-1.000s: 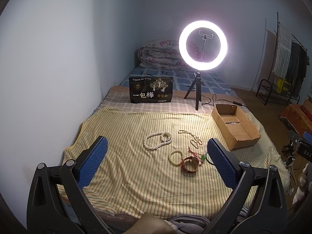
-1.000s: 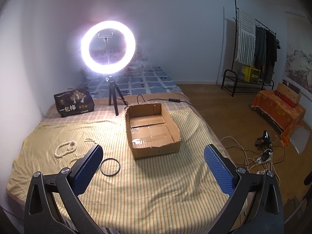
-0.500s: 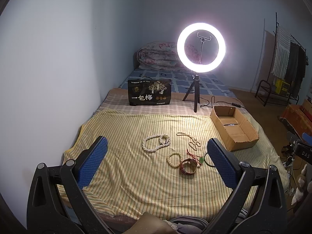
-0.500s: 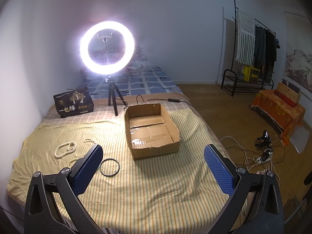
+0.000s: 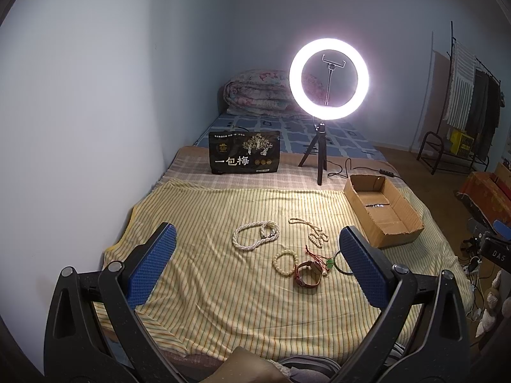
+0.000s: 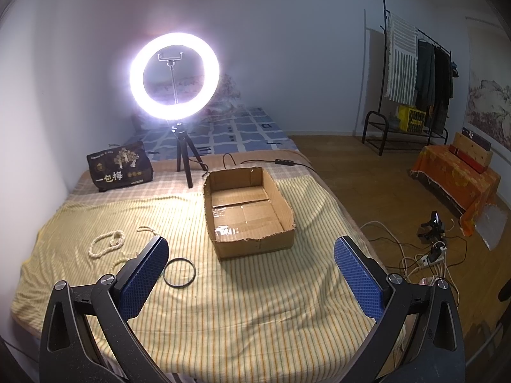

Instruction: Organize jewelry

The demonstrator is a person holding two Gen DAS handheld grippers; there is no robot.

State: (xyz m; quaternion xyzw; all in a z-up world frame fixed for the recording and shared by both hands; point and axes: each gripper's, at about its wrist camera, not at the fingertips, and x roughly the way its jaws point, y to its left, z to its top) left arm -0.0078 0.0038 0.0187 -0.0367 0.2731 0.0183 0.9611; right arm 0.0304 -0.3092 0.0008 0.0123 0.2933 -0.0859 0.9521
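Note:
Jewelry lies spread on a yellow striped blanket (image 5: 198,210) on the bed. A white pearl necklace (image 5: 255,234), a thin bead strand (image 5: 311,231), a cream bead bracelet (image 5: 285,263), a brown leather band (image 5: 308,273) and a red cord with green beads (image 5: 324,257) sit in the middle. A black ring (image 6: 179,272) lies close to the right gripper's left finger. An open cardboard box (image 6: 247,210) stands beyond it. My left gripper (image 5: 257,263) is open above the near blanket. The right gripper (image 6: 252,271) is open too, holding nothing.
A lit ring light on a tripod (image 5: 329,79) and a black printed bag (image 5: 244,156) stand at the back of the bed. A folded quilt (image 5: 258,94) lies by the wall. Cables and a power strip (image 6: 431,257) lie on the floor right.
The left gripper has drawn back and tilted slightly, so the jewelry sits a little farther away and left in its view. The right gripper has barely moved.

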